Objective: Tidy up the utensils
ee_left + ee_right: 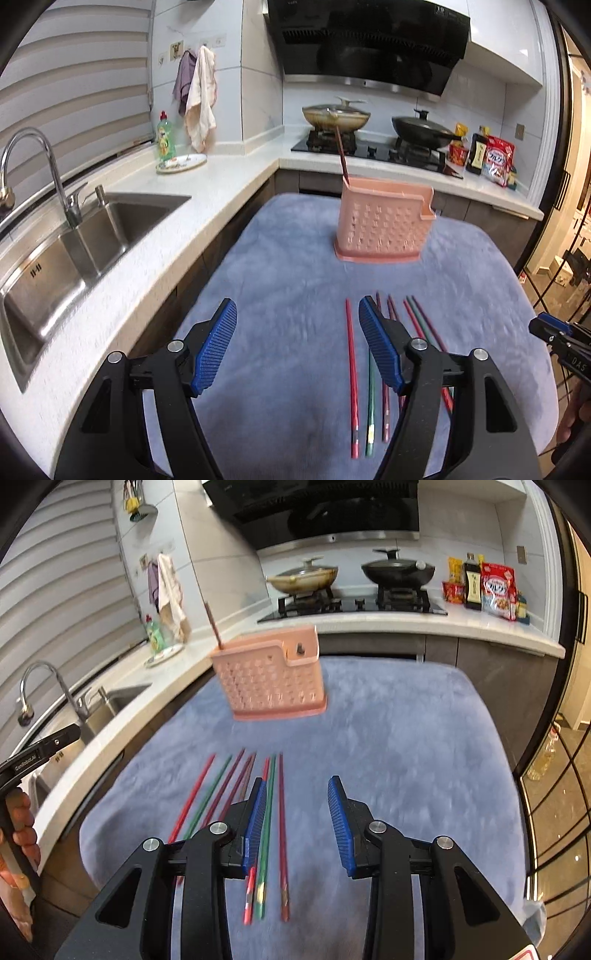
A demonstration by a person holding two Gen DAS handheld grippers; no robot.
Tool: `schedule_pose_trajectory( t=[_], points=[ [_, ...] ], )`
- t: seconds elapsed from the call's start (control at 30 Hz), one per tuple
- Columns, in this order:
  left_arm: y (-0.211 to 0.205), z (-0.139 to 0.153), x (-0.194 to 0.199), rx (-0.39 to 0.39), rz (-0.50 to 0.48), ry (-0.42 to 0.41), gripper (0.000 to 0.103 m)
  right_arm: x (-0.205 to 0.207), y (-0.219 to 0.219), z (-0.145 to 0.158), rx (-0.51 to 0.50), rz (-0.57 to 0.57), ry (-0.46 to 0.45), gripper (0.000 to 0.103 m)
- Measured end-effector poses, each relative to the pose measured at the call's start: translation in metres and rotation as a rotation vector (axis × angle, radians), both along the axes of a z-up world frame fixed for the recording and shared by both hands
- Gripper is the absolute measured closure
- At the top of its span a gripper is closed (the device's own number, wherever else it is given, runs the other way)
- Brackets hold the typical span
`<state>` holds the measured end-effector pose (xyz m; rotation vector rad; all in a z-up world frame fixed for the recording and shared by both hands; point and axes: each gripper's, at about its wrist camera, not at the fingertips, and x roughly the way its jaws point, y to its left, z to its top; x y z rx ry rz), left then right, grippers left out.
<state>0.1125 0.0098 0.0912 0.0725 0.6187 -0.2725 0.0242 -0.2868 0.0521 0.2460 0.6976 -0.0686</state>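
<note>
A pink perforated utensil holder (384, 227) stands at the far middle of the blue-grey cloth (280, 258); one dark red chopstick (341, 153) stands in its left end. It also shows in the right wrist view (271, 681). Several red, green and maroon chopsticks (354, 376) lie side by side on the cloth nearer me, also seen in the right wrist view (282, 834). My left gripper (297, 315) is open and empty, just left of the chopsticks. My right gripper (297, 794) is open and empty, above the rightmost chopsticks.
A steel sink (74, 251) with a tap (33, 162) is set in the white counter on the left. A stove (373, 146) with two pans is behind the holder. Food packets (495, 158) stand at the back right. A glass door (554, 775) is on the right.
</note>
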Motion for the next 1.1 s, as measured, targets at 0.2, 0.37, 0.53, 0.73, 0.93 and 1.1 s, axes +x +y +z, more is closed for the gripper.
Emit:
schedule_pose_trajectory(
  t=[0.2,0.37,0.53,0.73,0.93,1.1],
  points=[
    [0.001,-0.045,-0.024,0.001,0.005,0.094,0.038,-0.018,0.030,-0.040,-0.053,0.015,0.078,0.069],
    [-0.001,-0.068,-0.035,0.008,0.007,0.136,0.038,-0.022,0.040,-0.064,-0.060,0.019,0.110,0.071],
    [-0.004,-0.082,-0.042,0.009,-0.002,0.150,0.038,-0.020,0.043,-0.079,-0.047,0.016,0.130,0.076],
    [-0.007,-0.099,-0.042,-0.010,-0.017,0.190,0.038,-0.013,0.044,-0.094,-0.043,0.012,0.159,0.084],
    [-0.013,-0.114,-0.042,0.001,-0.026,0.217,0.038,-0.009,0.043,-0.109,-0.031,0.010,0.188,0.092],
    [-0.019,-0.124,-0.039,0.003,-0.031,0.239,0.038,-0.010,0.039,-0.115,-0.008,0.005,0.187,0.095]
  ],
)
